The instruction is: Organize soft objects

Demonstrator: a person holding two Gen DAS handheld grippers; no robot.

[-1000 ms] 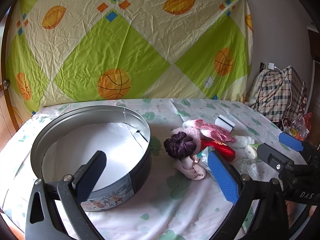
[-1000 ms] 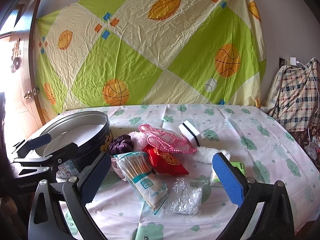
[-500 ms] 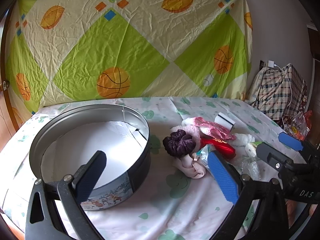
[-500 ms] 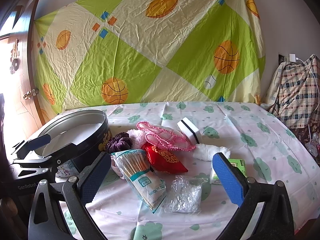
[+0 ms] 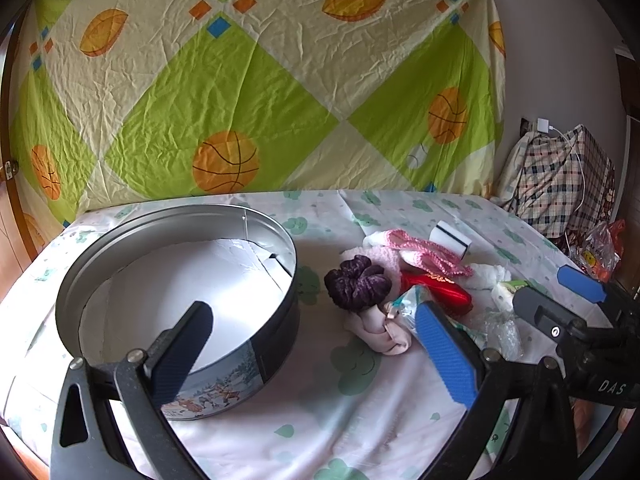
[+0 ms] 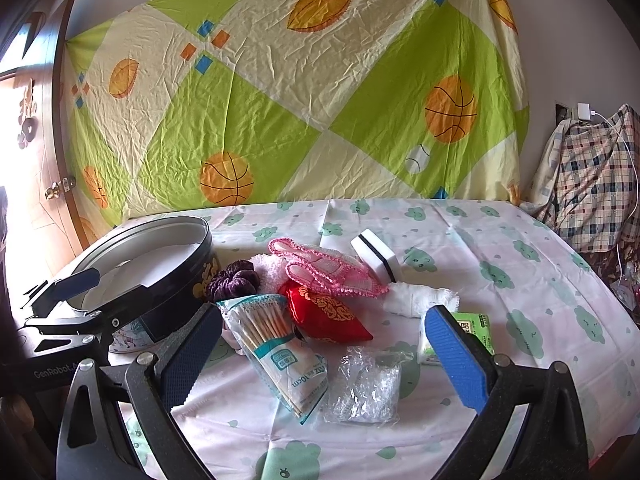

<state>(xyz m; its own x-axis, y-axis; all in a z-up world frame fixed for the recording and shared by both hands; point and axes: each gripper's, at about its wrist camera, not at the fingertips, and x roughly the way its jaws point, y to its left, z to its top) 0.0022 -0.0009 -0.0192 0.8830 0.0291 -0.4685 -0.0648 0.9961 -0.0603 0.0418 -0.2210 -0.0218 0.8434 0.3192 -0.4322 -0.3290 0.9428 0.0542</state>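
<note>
Nothing is gripped yet, so the step in hand looks like picking a first soft item from the pile and carrying it to the tin [image 5: 176, 280], which sits empty at the left of the surface [image 6: 500, 248]. The scrunchie [image 5: 356, 284] lies nearest the tin, just right of its wall; I'd take it from above, pinching the bunched middle so the swab pack [image 6: 276, 344] and red pouch [image 6: 328, 312] stay put. The left hand-held gripper [image 5: 320, 340] hangs wide open, touching nothing. The right hand-held gripper [image 6: 324, 354] is equally spread, empty, over the near pile.
</note>
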